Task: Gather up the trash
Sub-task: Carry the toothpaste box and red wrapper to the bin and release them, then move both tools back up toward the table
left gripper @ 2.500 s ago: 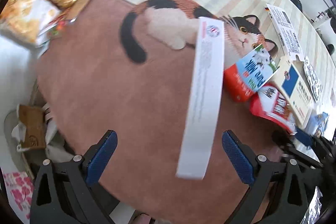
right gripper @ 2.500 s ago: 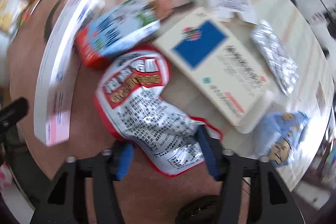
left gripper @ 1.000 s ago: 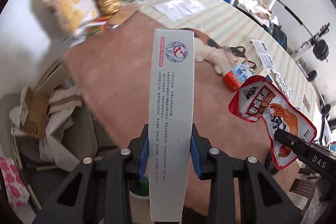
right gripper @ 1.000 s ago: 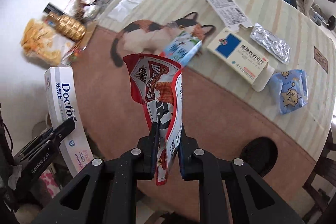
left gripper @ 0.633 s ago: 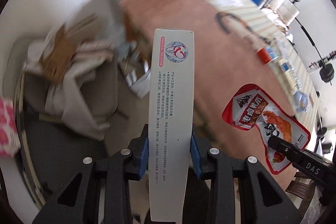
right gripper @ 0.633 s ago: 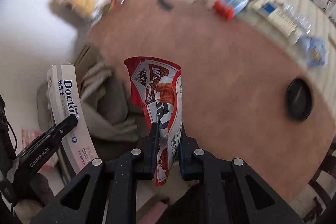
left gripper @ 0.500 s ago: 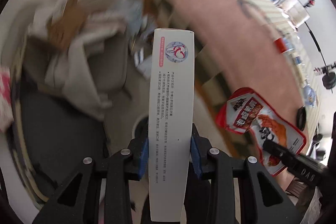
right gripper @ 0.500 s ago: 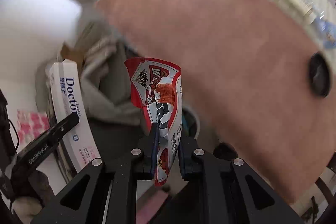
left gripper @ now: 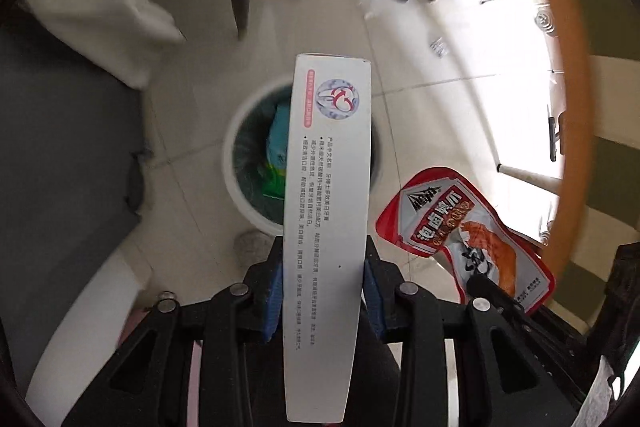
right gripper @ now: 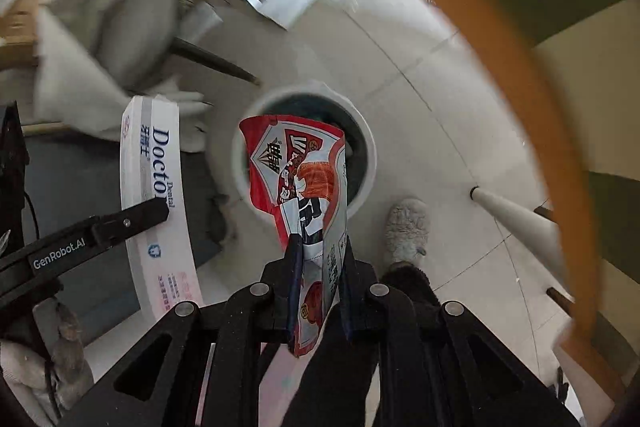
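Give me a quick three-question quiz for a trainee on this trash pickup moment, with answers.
1. True or false: the left gripper is shut on the toothpaste box.
2. What does the right gripper hold? A) snack wrapper B) blister pack C) milk carton
3. Fill in: both items hang above the round white ____ on the floor.

Key:
1. True.
2. A, the red snack wrapper.
3. Bin; it already has some green trash inside.

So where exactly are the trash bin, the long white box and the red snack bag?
trash bin (left gripper: 234, 163): left wrist view, white rim.
long white box (left gripper: 326, 211): left wrist view, printed face.
red snack bag (right gripper: 298, 167): right wrist view, red front.
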Tool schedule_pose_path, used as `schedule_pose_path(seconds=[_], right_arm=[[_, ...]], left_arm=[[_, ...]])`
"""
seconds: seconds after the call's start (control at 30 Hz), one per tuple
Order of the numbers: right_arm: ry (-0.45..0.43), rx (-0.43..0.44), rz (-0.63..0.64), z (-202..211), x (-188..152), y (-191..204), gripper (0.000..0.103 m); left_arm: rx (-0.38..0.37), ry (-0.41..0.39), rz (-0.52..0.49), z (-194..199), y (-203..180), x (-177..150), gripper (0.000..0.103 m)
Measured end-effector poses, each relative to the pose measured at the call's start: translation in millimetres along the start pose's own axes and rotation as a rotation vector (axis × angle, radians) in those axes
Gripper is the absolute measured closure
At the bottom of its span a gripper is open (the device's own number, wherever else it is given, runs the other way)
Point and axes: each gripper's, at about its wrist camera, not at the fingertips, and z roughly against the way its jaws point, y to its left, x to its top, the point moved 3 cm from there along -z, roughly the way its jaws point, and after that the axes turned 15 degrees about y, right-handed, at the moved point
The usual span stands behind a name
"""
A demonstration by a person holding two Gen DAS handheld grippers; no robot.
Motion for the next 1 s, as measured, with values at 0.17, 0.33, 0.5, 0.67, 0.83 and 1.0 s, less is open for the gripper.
schedule_pose_path(seconds=[0.17,0.33,0.5,0.67,0.83,1.0], right_arm=[[0.056,-0.030,0.014,-77,48,-9,0.086],[0.104,0.005,0.048,-128,84,-5,0.083],[0.073,-0.023,0.088,-128,84,1,0.020],[0.019,-0.160,0.133,-117,74,6,0.007],[-0.016,-0.231,0.146,-95,62,11,0.007],[-0.046,-0.236,0.129,-64,45,17,0.007]], left_arm=[[-0.055,0.113,0.032,-80,25,56,0.066],[-0.058,0.092,0.054,-105,41,72,0.003],[0.068,-0.017,0.075,-85,54,54,0.003],[0.244,-0.142,0.084,-61,61,26,0.003],[0.285,-0.159,0.078,-47,63,3,0.003],[0.310,-0.183,0.075,-23,52,-20,0.003]])
